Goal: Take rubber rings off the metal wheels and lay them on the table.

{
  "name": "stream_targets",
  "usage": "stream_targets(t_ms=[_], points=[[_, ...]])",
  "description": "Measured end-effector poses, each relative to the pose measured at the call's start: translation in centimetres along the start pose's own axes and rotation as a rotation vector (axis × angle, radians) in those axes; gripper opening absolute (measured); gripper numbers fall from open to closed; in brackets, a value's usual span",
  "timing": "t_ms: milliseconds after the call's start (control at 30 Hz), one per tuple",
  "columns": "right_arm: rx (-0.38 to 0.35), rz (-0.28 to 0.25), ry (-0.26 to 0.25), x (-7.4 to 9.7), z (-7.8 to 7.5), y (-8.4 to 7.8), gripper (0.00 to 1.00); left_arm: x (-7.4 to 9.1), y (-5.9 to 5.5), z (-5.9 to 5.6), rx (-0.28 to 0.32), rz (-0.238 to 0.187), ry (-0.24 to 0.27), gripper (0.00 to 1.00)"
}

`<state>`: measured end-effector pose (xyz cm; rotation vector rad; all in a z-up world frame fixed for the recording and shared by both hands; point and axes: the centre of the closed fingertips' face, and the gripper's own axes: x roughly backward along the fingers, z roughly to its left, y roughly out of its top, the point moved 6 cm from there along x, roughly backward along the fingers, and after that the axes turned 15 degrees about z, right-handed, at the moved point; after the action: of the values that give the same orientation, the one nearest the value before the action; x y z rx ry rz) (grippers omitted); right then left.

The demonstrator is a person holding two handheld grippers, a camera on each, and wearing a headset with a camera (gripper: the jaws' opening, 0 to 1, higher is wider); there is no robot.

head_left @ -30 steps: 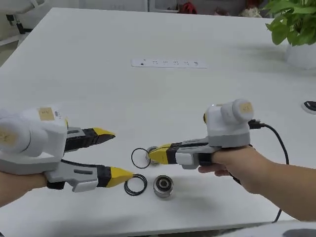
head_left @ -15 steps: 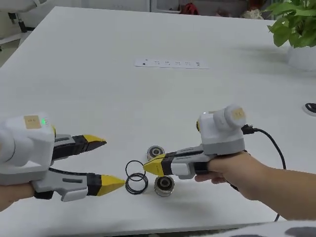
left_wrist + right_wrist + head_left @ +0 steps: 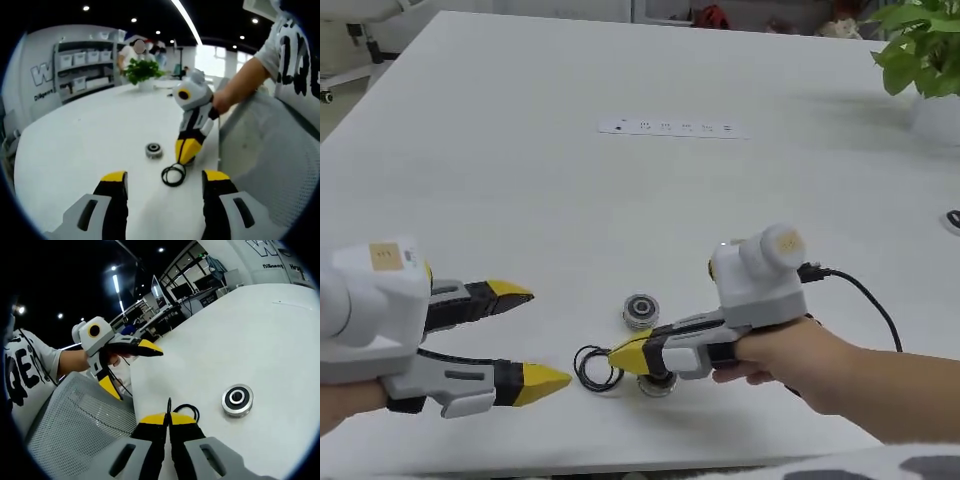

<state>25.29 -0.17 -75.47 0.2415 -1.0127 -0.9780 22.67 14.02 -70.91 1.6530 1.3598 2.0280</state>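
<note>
Contact shows in the head view's lower middle: overlapped rubber rings [image 3: 592,367] lie on the white surface [image 3: 520,150], touching the tip of the right tongs [image 3: 623,356], whose jaws are closed. The right gripper view adds a closer detail: a thin black edge of one rubber ring stands pinched between the closed tips. The head view shows a wheel [image 3: 640,309] just above the rubber rings and a second wheel [image 3: 655,386] half hidden under the right tongs. The left tongs [image 3: 528,335], jaws spread wide, are at lower left, near the rubber rings.
</note>
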Motion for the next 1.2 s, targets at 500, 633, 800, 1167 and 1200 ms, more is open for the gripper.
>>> stream_targets(t_ms=[500,633,800,1167,1200], points=[[-0.011,-0.002,-0.079,0.4,-1.3,-0.3,0.03,-0.3,-0.2,-0.3,-0.01,0.021,-0.008,0.6],[-0.007,-0.001,-0.087,0.5,-1.4,-0.4,0.05,-0.4,-0.1,-0.5,-0.012,0.023,-0.012,0.6],[-0.004,-0.013,-0.098,1.0,-1.5,-0.2,0.07,-0.4,0.0,-0.6,-0.013,0.025,-0.015,0.6],[0.02,-0.087,-0.122,3.8,-1.0,1.2,0.15,0.1,0.7,-0.7,-0.019,0.008,-0.007,0.6],[0.024,-0.092,-0.124,4.0,-0.9,1.3,0.15,0.3,0.8,-0.8,-0.018,0.004,-0.005,0.6]])
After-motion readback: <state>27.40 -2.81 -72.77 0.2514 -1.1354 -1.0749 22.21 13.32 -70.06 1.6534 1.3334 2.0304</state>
